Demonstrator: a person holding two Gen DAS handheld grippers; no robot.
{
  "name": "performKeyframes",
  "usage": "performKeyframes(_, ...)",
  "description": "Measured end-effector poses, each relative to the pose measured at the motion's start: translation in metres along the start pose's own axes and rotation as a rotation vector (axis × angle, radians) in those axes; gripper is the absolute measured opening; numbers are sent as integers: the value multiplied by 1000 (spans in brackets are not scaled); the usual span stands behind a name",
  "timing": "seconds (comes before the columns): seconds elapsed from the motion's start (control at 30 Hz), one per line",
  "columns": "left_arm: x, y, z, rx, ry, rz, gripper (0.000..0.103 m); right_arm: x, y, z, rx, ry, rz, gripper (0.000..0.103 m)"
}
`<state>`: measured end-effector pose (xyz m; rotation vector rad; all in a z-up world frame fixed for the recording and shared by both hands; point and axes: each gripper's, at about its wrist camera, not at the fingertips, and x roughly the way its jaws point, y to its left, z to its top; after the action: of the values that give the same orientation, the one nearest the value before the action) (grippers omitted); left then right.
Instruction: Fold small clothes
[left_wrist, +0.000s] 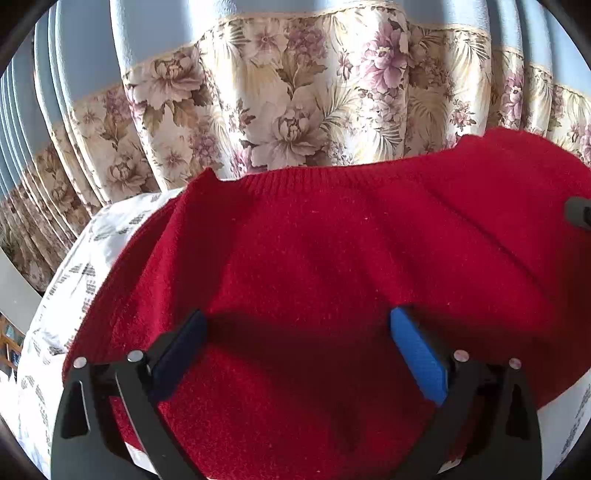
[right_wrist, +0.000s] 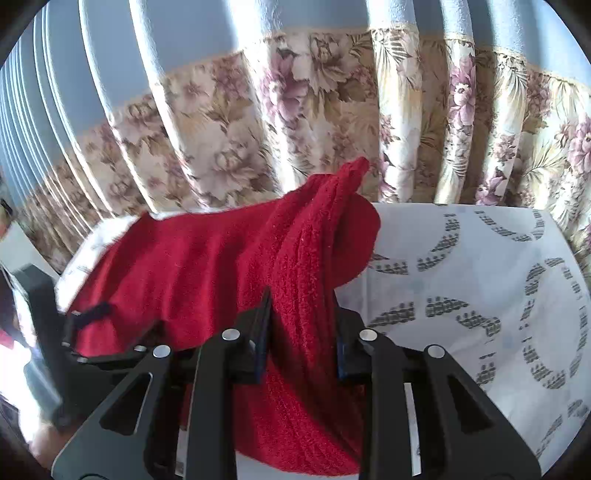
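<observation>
A small red knit sweater lies spread on a white patterned sheet. My left gripper is open, its blue pads wide apart just above the sweater's near part, holding nothing. In the right wrist view my right gripper is shut on a bunched fold of the red sweater, lifting it into a ridge that peaks toward the curtain. The left gripper shows at the far left of that view, over the sweater's other end. A grey tip of the right gripper shows at the right edge of the left view.
A floral curtain with blue upper panels hangs close behind the surface. The white sheet with grey crescent patterns extends to the right of the sweater. A pale wall strip and wooden furniture show at far left.
</observation>
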<state>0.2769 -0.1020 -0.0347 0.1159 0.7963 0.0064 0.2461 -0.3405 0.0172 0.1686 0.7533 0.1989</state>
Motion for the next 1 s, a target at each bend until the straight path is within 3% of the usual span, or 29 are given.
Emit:
performKeyframes(0.23,-15,13,11,-11,4,-102,100,-5,10,9,104,-10,102,26)
performKeyframes(0.43,-44,61,29,15,-88,-8,100,-3,47,31,116,-8,158,26)
performKeyframes(0.63,-45,117,35,12,-49,89,100,13,100,41,123,-18,127,25)
performKeyframes(0.83,-46,208,28,-183,-11,86,100,41,156,37,163,-7,161,20)
performKeyframes(1.0,-57,246,21,-252,-29,94,100,68,200,37,187,18,211,17)
